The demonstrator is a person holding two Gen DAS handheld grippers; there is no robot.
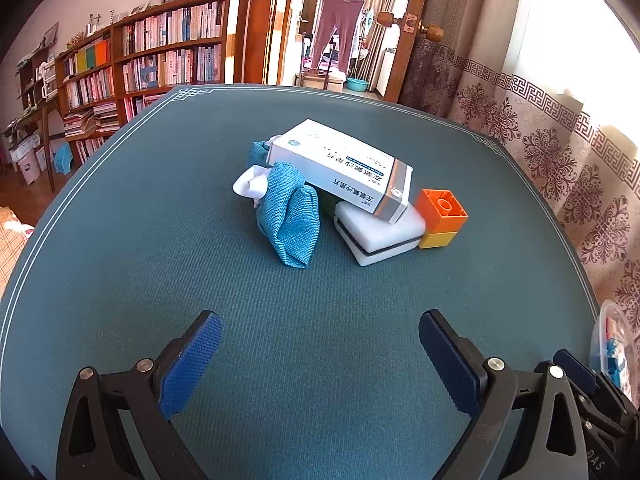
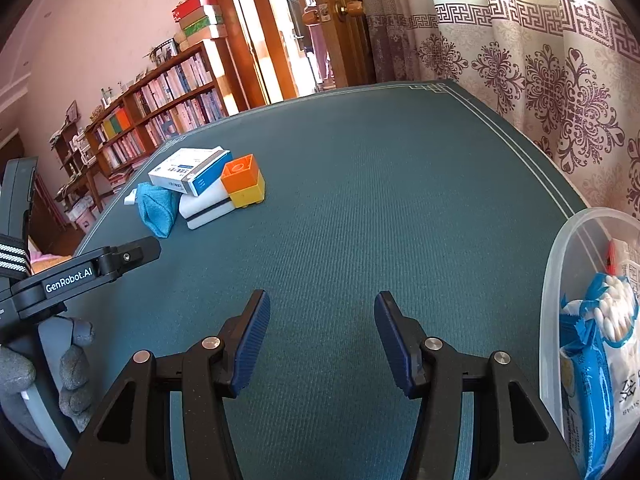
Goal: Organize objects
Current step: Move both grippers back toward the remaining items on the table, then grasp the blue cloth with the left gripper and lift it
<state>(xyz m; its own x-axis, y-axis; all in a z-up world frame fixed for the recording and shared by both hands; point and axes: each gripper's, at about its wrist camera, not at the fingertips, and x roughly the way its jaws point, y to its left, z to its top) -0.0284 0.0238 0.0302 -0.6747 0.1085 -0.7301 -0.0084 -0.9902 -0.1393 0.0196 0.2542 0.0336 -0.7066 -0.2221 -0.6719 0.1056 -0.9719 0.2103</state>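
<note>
A pile sits mid-table: a white medicine box (image 1: 344, 168) lies tilted across a crumpled blue cloth (image 1: 290, 212), a white sponge block with a dark band (image 1: 380, 236) and an orange-on-yellow toy brick (image 1: 440, 216). A white scrap (image 1: 250, 186) lies by the cloth. My left gripper (image 1: 320, 344) is open and empty, short of the pile. My right gripper (image 2: 322, 320) is open and empty over bare table, with the pile far left in its view: box (image 2: 188, 170), cloth (image 2: 156, 206), sponge (image 2: 208, 208), brick (image 2: 244, 184). The left gripper's body shows in the right wrist view (image 2: 80, 276).
A clear plastic tub (image 2: 560, 264) holding a blue cotton-swab packet (image 2: 596, 344) stands at the table's right edge; it also shows in the left wrist view (image 1: 612, 340). The teal table mat (image 1: 200, 280) ends at a patterned curtain (image 2: 560, 92) on the right. Bookshelves (image 1: 160, 52) stand beyond.
</note>
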